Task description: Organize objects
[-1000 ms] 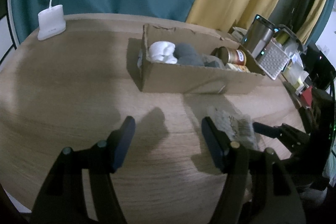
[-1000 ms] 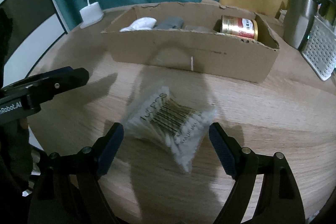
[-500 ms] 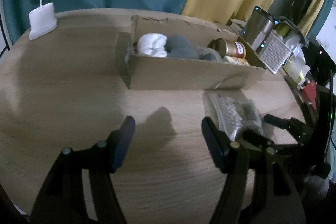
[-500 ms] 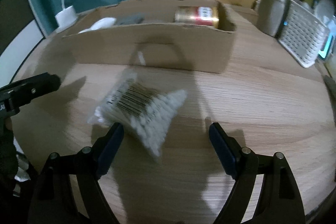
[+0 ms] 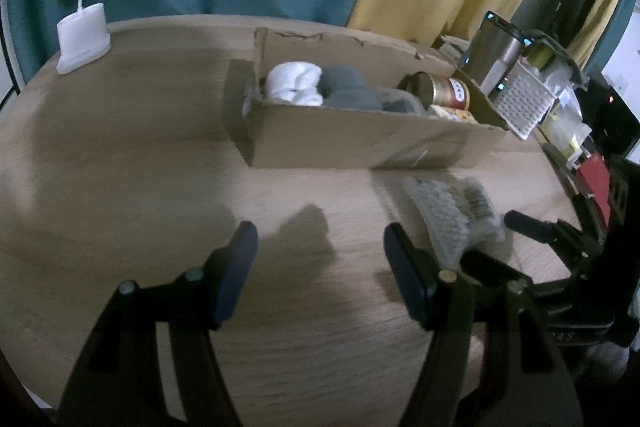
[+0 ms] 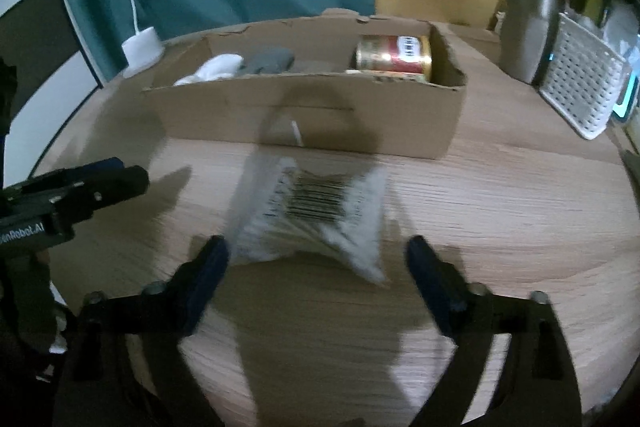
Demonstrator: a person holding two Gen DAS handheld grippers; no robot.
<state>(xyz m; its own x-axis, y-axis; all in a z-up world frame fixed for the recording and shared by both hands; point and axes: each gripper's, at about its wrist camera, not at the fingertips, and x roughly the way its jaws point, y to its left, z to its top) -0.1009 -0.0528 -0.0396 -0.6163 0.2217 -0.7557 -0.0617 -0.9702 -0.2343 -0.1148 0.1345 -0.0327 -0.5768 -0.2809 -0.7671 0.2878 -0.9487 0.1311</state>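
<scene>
right gripper [image 6: 316, 259]: mine, jaws just been opening, now spread wide either side of the near end of the swab pack; pads not pressing on it, so nothing held.
swab pack [image 6: 316, 207]: clear bag of cotton swabs, barcode up, flat on the table [image 6: 520, 211], just ahead of my right fingertips at 12 o'clock; blurred, can't tell if a pad grazes its corner.
why wide: my guess, the bag is broad and floppy, so I need the jaws past its edges before pinching.
cardboard box [image 6: 320, 115]: beyond the pack at 12 o'clock, open top; likely where the pack goes.
box contents: white cloth [image 5: 296, 83] and grey cloth [image 5: 344, 87] at the left end, tin can [image 6: 394, 57] on its side at the right end; the middle looks free for the pack.
left gripper [image 5: 316, 251]: mine, half open, empty, hovering over bare table; pack sits at its 2 o'clock, kept clear of my right.
lamp base [image 5: 82, 37]: far left, 10 o'clock, not involved.
steel mug [image 6: 528, 27]: right of box, 2 o'clock, untouched.
</scene>
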